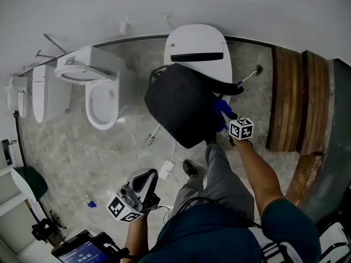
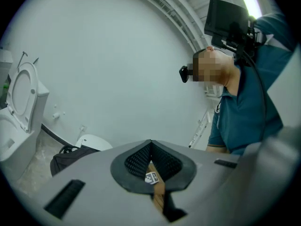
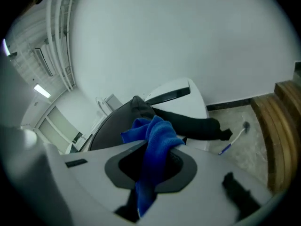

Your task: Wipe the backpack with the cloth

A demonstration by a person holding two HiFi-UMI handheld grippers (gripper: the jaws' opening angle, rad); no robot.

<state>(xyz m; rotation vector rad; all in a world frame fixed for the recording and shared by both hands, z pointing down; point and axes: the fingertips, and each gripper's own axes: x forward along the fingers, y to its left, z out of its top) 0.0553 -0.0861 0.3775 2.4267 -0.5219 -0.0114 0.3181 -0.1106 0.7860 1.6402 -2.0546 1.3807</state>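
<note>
Fingers of right gripper (image 3: pixel 153 150) tight on cloth (image 3: pixel 157 134) at backpack (image 1: pixel 181 111); left gripper's (image 2: pixel 150 143) together, empty, its own view only.

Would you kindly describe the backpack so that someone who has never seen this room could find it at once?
Along the white wall, the toilet nearest the wooden planks has its lid shut. The backpack lies on that lid. It is the only bulky black thing there, with the right gripper holding a blue cloth at its edge facing the planks.

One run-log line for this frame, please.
right gripper: jaws shut on blue cloth, at black fabric backpack | left gripper: jaws shut, empty
</note>
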